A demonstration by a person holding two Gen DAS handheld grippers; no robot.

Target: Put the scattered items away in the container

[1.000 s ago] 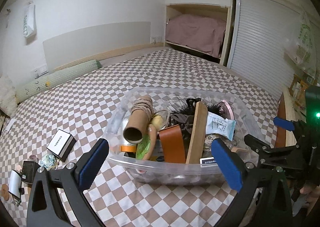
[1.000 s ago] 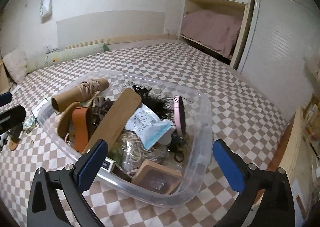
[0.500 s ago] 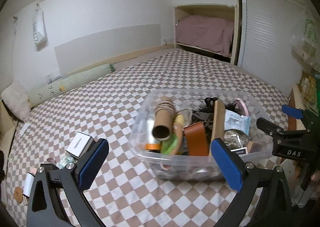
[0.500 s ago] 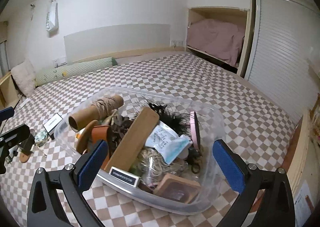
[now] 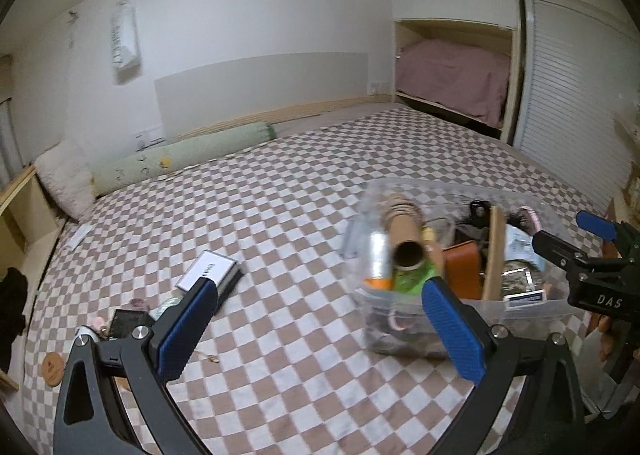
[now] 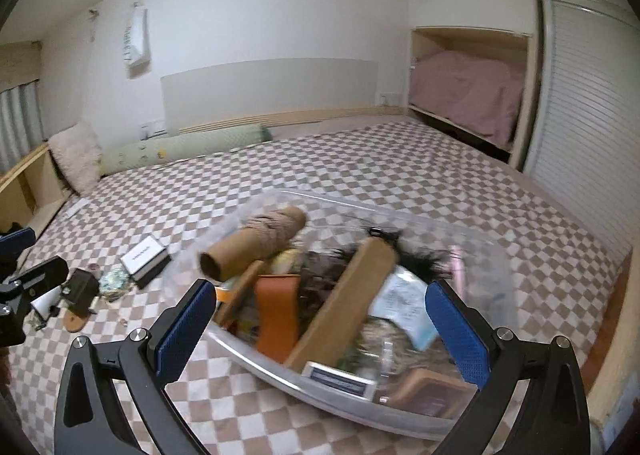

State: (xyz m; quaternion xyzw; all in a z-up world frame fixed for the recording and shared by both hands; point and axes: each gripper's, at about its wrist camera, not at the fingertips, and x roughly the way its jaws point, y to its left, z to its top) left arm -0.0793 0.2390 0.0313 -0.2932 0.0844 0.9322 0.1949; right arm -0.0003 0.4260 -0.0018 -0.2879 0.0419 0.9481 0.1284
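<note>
Left wrist view: left gripper (image 5: 320,319) fingers spread wide, holding nothing. Clear container (image 5: 460,267), right of centre on the checkered bedspread (image 5: 280,215), is already piled with items, cardboard tube (image 5: 404,243) on top. Still scattered at lower left: white box (image 5: 210,270), cork coaster (image 5: 53,367), small dark bits.

Right wrist view: right gripper (image 6: 320,327) also spread, empty, over the container's near rim. Leftovers sit at centre left. Judgement: mostly done; that cluster remains.

Both the left gripper (image 5: 320,319) and the right gripper (image 6: 320,323) are hanging in the air with jaws spread wide, gripping nothing.
</note>
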